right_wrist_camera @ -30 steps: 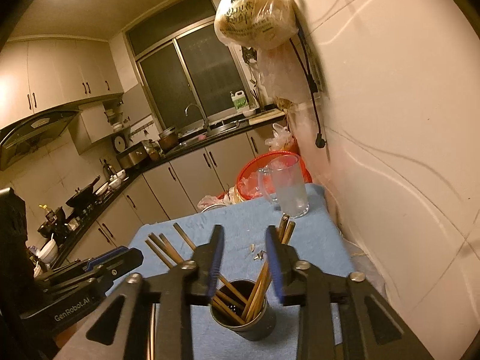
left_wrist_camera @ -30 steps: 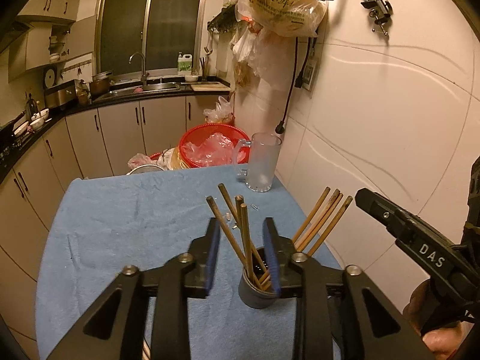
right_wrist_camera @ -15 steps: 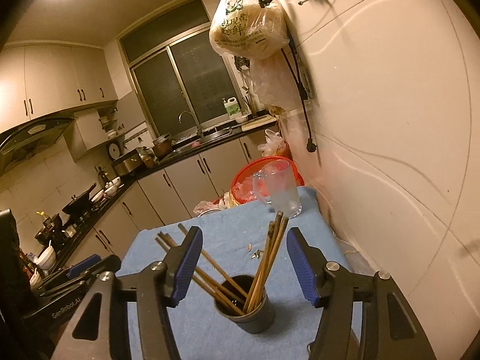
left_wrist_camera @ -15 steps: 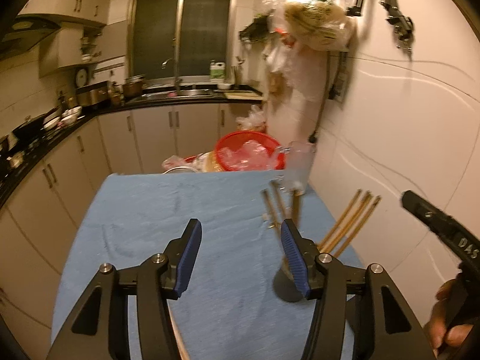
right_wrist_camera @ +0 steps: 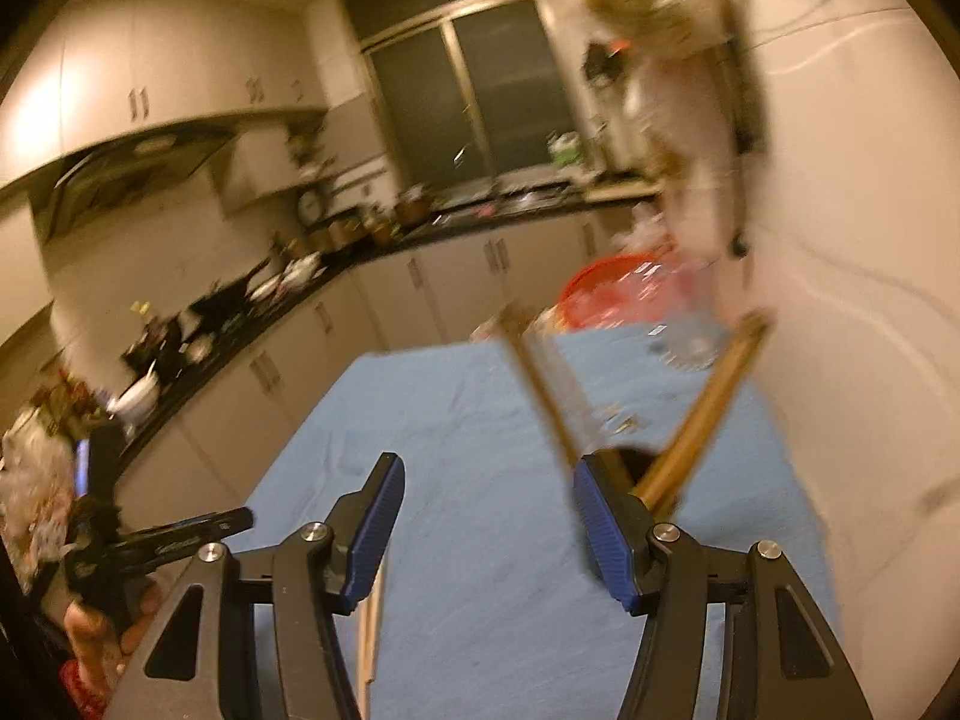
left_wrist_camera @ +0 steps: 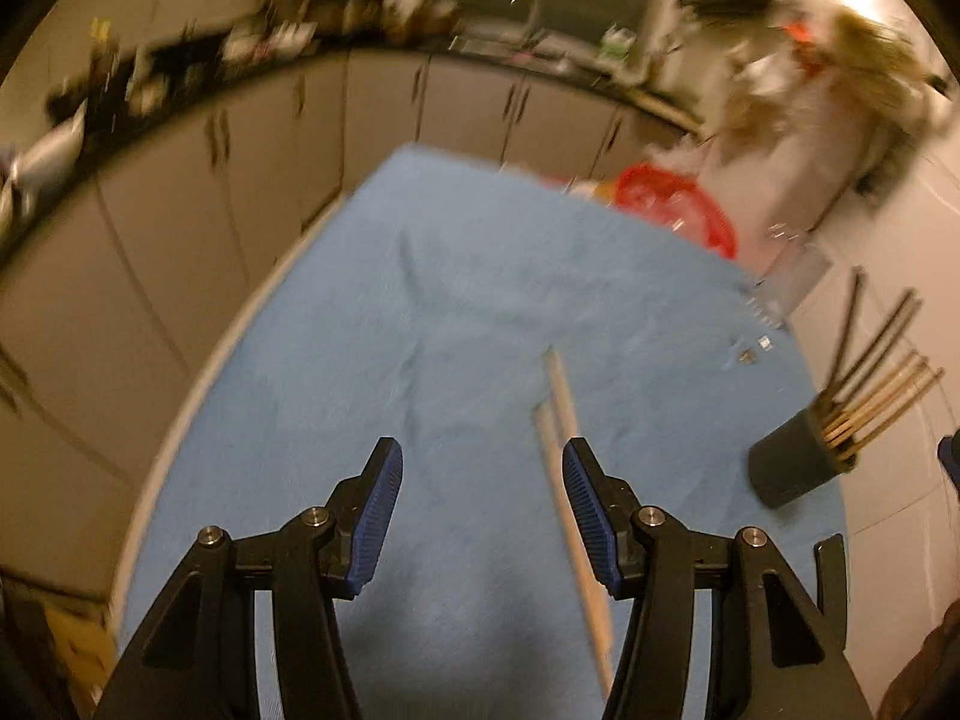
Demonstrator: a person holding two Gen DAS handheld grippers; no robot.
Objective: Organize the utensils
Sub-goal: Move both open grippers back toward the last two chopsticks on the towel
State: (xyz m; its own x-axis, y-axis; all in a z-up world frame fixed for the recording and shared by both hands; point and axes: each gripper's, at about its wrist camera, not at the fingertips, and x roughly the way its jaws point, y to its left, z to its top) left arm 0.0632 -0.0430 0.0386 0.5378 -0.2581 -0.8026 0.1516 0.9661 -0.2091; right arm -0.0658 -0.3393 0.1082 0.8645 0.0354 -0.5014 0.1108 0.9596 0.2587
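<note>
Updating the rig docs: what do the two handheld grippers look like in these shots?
Both match: the left gripper and right gripper have black angular linkage arms with silver pivot bolts, and jaws faced with ribbed blue pads. In the right wrist view the left gripper's black body carries white lettering, too blurred to read. No cables or sleeves show.

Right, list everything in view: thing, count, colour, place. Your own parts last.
blue cloth: one, blue, covering the table.
dark cup: one, dark grey, right side of the cloth, near the wall.
chopsticks in the cup: several, count unclear, brown.
loose chopsticks: about two, pale wood, lying on the cloth by the left gripper.
glass mug: one, clear, far right corner.
red basket: one, red, beyond the table.
hanging bag: one, pale, on the wall.
left gripper: open, empty.
right gripper: open, empty.
</note>
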